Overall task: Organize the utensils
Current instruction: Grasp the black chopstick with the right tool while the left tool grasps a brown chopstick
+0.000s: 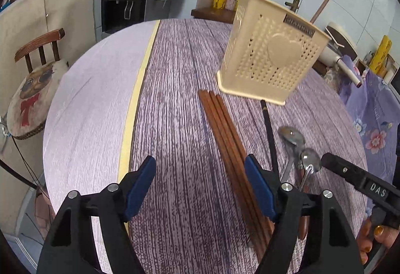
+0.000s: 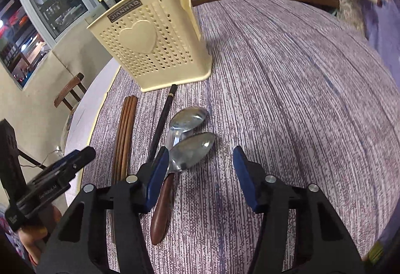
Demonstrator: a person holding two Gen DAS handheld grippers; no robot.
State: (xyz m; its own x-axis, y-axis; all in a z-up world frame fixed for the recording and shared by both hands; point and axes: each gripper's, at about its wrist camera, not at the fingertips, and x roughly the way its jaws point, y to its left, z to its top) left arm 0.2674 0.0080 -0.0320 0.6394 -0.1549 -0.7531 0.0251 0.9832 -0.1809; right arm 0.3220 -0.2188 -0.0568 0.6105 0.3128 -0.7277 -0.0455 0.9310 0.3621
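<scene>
With both hand-held grippers spread wide and empty, left (image 1: 200, 189) and right (image 2: 200, 179), we should straddle one steel spoon (image 2: 193, 151) just before the perforated cream plastic utensil holder (image 2: 155, 49), pinching its handle squarely.

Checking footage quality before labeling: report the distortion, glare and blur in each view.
Left wrist view: fisheye bends the table edge into an arc; utensil holder leans and looks slightly soft. Right wrist view: same bowing, dark corner vignette; bright glare on the two spoons; the window at left is sharp enough to show reflections.
</scene>
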